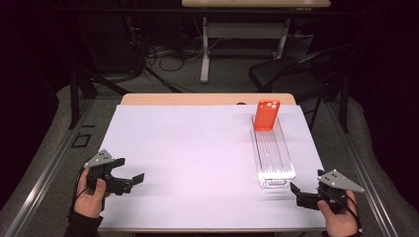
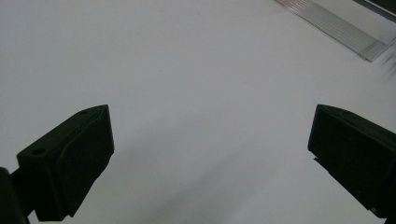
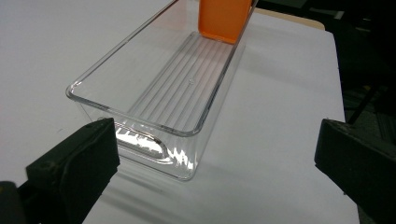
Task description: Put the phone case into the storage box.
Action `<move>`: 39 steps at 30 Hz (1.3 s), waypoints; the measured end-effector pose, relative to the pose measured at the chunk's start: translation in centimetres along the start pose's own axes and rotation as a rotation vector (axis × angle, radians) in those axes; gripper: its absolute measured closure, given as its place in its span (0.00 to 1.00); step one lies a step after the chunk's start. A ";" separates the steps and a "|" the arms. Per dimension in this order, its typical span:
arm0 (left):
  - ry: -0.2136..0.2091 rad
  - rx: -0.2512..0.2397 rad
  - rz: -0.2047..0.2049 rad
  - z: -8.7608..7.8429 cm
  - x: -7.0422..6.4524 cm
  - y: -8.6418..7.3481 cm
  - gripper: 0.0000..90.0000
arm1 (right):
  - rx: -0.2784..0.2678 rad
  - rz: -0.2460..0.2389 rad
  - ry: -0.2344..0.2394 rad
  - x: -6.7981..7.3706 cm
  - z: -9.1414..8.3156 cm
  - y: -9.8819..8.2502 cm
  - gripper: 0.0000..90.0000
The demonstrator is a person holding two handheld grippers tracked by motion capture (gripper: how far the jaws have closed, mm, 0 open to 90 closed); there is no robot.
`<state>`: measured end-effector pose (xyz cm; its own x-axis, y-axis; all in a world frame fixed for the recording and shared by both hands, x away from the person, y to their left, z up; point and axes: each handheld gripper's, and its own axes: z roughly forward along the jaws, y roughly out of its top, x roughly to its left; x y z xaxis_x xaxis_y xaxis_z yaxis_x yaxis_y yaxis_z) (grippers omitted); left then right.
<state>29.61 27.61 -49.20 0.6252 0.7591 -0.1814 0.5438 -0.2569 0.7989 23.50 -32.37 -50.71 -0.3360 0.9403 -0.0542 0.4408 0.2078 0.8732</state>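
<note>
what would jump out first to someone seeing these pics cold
The bright orange phone case stands out first, propped upright at the far end of a long clear plastic tray on the right side of the white-covered table. Next come the two black tongs at the near edge, the left tongs and the right tongs, both open and holding nothing, the right close to the tray's near end.
</note>
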 end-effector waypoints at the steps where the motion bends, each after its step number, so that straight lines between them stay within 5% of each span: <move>1: 0.001 -0.002 0.004 0.0 0.0 -0.1 0.00 | 0.003 -0.001 0.003 -0.1 0.1 -0.1 0.00; 39: 0.017 0.001 0.000 1.1 0.3 -1.8 0.01 | 0.041 -0.001 0.056 0.2 1.2 -1.9 0.00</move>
<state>29.43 27.62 -51.33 0.6151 0.7695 -0.1717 0.5449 -0.2574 0.7980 23.59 -32.26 -52.90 -0.3822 0.9237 -0.0263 0.4737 0.2203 0.8527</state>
